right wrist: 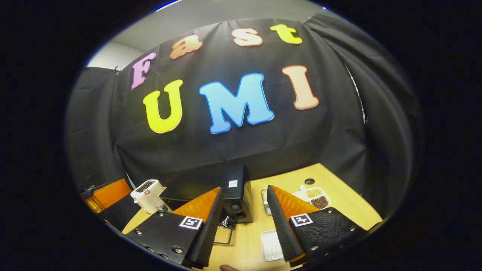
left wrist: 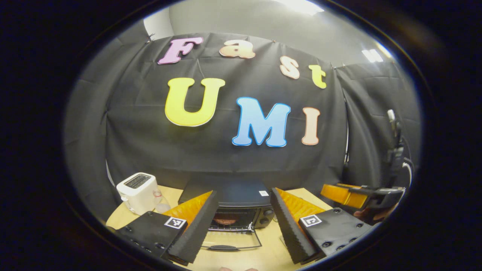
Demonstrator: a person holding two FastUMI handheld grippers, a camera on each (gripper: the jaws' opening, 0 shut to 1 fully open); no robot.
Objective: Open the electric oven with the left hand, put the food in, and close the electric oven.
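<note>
though black, oven (left wrist: 241, 210) door down

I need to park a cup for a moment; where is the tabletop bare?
Bare wood lies right of the divided snack dish, toward the table edge. It is crowded between the toaster and the oven, whose open door covers the front.

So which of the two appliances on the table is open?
The black oven: its glass door lies folded down toward the grippers. The white toaster on its left has no door.
</note>
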